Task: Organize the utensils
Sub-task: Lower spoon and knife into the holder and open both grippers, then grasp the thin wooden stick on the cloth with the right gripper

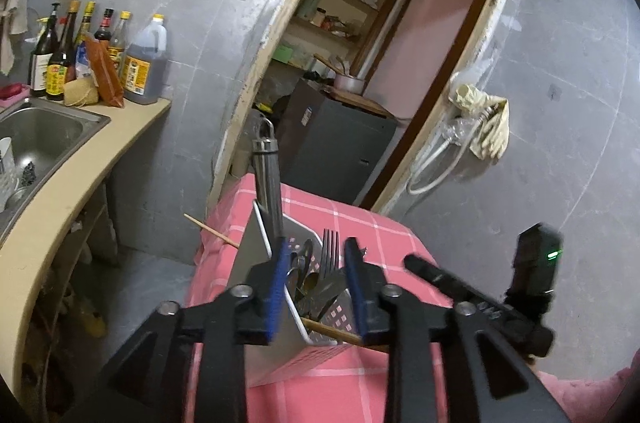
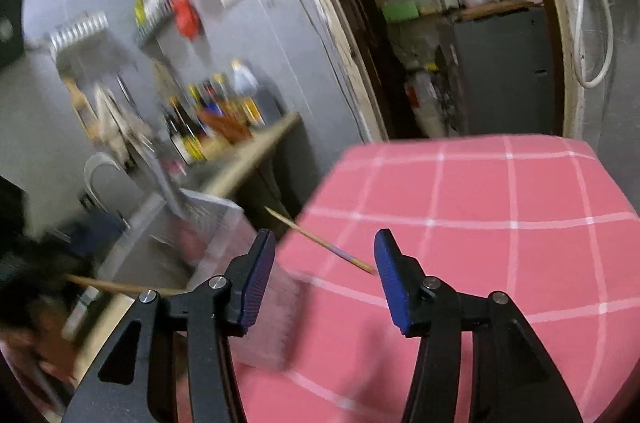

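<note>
A white perforated utensil holder (image 1: 276, 355) stands on the pink checked table (image 1: 396, 235). It holds a fork (image 1: 330, 251), spoons (image 1: 304, 263), a tall steel handle (image 1: 266, 179) and a chopstick (image 1: 332, 333). My left gripper (image 1: 316, 287) is open, its blue pads on either side of the holder's rim, not clamped. My right gripper (image 2: 324, 279) is open and empty above the table (image 2: 480, 207). A chopstick (image 2: 320, 241) lies over the table's left edge between its fingers. The holder (image 2: 224, 235) is blurred at left.
A counter (image 1: 48, 191) with a steel sink (image 1: 44, 139) and sauce bottles (image 1: 100, 55) runs at left. A doorway (image 1: 384, 71) with a dark cabinet lies behind the table. The right gripper's body (image 1: 480, 299) shows right of the holder. Another chopstick (image 1: 212, 231) juts past the holder's left side.
</note>
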Motion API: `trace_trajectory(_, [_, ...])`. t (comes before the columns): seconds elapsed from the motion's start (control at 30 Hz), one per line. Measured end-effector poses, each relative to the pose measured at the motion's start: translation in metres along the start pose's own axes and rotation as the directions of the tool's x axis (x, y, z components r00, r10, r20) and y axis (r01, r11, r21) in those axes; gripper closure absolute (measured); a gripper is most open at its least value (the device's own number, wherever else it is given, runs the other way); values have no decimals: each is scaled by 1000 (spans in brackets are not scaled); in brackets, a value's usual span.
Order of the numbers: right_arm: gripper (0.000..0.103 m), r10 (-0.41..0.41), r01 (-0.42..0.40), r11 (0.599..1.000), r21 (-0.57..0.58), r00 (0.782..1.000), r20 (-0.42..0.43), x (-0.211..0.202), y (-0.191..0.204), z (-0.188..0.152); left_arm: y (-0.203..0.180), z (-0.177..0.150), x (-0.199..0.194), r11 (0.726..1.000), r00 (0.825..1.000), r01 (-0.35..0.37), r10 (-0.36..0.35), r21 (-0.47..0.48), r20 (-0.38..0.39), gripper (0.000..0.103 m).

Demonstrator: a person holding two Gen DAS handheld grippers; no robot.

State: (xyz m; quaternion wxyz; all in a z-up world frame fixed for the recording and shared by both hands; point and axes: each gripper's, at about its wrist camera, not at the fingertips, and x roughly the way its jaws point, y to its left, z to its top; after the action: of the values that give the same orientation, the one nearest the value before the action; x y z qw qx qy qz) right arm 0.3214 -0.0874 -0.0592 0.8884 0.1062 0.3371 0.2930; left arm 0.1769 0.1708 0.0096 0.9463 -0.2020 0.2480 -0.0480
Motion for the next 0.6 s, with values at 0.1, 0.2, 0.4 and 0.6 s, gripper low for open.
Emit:
trace_trajectory(0.1, [56, -14, 10, 999, -33, 993, -113, 38, -12, 0, 1, 0, -6, 999, 999, -40, 41, -23, 22, 53])
trace_trajectory(0.2, [56, -15, -3, 996, -92, 981, -193, 73, -14, 1, 1, 0, -11, 994, 994, -98, 100, -48, 41, 38])
trace_trajectory(0.4, [57, -45, -40, 969, -243, 941, -335, 142, 1, 0, 9, -2, -19, 973, 977, -198, 206, -120, 54, 22])
trace_trajectory(0.6, [80, -83, -36, 953, -302, 924, -372, 151, 16, -9, 16, -6, -26, 946, 955, -279, 291, -167, 50, 7])
